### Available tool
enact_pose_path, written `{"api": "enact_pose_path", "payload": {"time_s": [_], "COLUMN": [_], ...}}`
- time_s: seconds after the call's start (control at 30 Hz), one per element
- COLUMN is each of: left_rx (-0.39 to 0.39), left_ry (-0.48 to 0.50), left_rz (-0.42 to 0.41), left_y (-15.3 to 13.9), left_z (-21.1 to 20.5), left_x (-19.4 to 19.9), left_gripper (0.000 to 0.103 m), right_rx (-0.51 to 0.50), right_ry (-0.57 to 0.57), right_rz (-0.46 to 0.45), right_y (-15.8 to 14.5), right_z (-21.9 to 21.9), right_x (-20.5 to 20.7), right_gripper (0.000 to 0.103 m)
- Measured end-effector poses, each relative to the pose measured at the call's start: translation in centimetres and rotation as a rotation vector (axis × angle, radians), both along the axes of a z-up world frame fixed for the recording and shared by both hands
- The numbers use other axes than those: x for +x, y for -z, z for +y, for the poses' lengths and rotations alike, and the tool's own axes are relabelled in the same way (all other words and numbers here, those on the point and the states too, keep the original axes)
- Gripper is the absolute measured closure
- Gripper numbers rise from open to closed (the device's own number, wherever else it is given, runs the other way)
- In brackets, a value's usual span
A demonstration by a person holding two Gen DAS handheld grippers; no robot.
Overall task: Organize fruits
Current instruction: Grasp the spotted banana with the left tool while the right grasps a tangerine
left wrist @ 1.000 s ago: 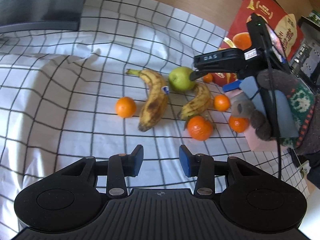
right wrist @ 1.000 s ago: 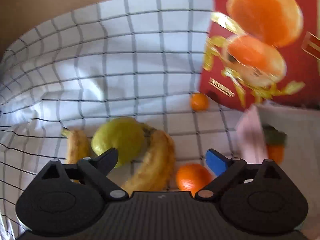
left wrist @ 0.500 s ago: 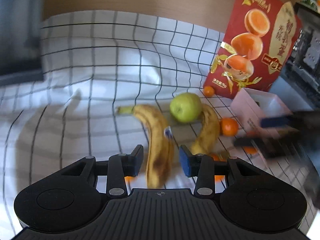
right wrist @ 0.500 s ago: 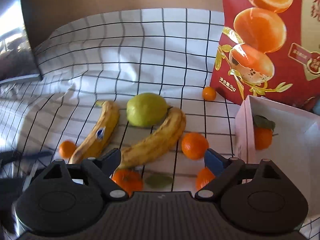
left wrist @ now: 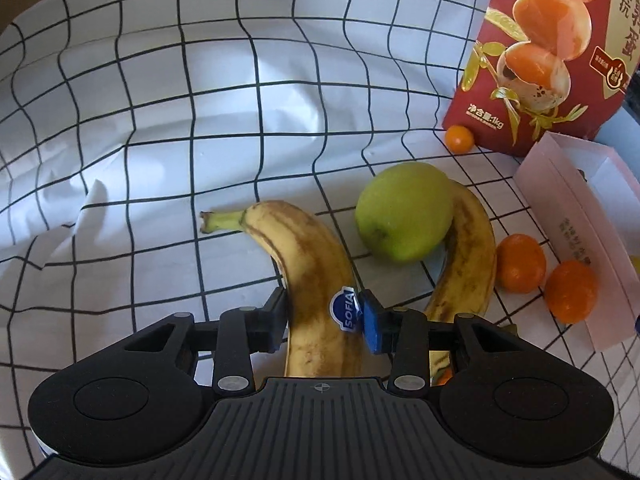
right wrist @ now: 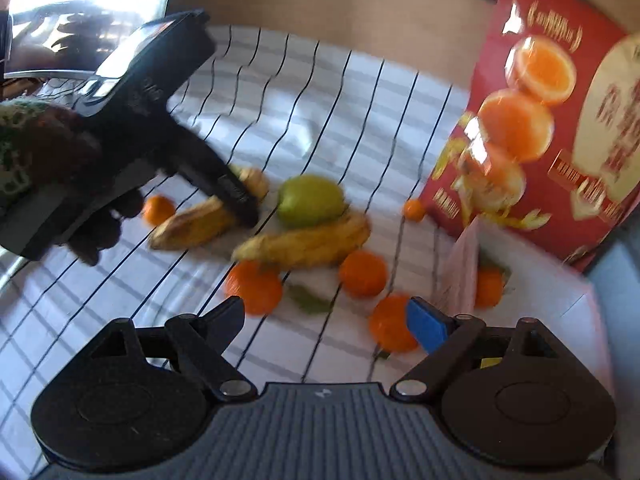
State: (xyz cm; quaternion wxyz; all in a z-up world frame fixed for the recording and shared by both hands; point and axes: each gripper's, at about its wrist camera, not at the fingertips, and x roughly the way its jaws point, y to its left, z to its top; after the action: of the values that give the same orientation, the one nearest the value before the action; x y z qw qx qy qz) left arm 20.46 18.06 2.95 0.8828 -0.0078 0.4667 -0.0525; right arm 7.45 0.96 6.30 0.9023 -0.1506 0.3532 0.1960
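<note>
So the left gripper (left wrist: 322, 320) has its pads pressed on both sides of the stickered banana (left wrist: 312, 280), while the right gripper (right wrist: 326, 320) hangs wide apart above the oranges (right wrist: 254, 286), touching nothing.

On a checked cloth (left wrist: 224, 92), fruit clustered toward the right. Nearest the left gripper (left wrist: 322, 322), a stickered banana (left wrist: 310, 272), lying between its two fingers, stem pointing away to the left. Just right of it, an apple (left wrist: 404, 212), resting against a second banana (left wrist: 470, 252). Right again, two mandarins (left wrist: 520, 263) side by side, the outer one touching the wall of an open box (left wrist: 576, 236). Behind the box, upright, a printed carton (left wrist: 536, 52), with a small mandarin (left wrist: 460, 139) at its foot. Inside the box, another mandarin (right wrist: 489, 288). Before the right gripper (right wrist: 326, 320), held wide above the cloth, a leafed mandarin (right wrist: 254, 286).
</note>
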Motion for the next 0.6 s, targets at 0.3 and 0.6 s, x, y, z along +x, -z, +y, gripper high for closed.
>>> {"api": "enact_pose_path", "payload": {"time_s": [0.3, 0.6], "left_rx": [-0.072, -0.141], "left_ry": [-0.062, -0.068], "left_rz": [0.029, 0.086], "left_y": [-0.6, -0.6], "left_z": [-1.1, -0.6], "left_x": [-5.4, -12.1], "left_gripper": [0.061, 0.061], "right_rx": [0.044, 0.12], "right_ry": [0.009, -0.069], "right_rz": [0.038, 0.145], "right_y": [0.0, 1.0], "right_z": [-0.8, 0.7], "right_x": [1.0, 2.5], "right_gripper": [0.016, 0.043]}}
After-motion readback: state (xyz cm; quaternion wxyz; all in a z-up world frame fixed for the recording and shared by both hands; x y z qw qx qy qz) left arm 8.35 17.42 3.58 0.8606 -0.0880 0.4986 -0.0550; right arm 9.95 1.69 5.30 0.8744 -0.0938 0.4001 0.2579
